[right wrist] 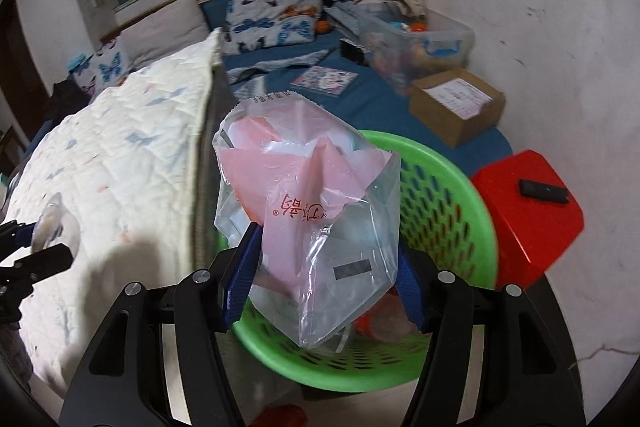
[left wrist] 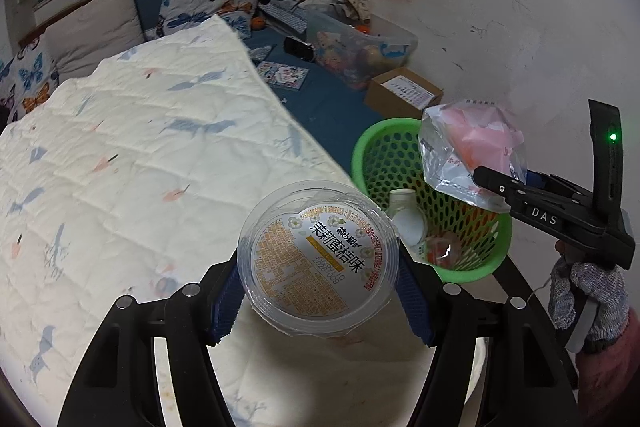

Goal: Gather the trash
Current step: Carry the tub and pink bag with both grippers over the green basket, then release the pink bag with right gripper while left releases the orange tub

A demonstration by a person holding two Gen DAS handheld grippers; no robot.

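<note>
Trash basket near both views; red stool — right wrist only.

Left hand-held gripper and right hand-held gripper both clamp loads, angled downward.

Black claw arms, blue ribbed pads, silver screws; grey knit glove, pink sleeve

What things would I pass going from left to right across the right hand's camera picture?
White quilt → clear bag with pink plastic inside, held in the right gripper → green basket → red stool with a small black thing lying on top.
</note>
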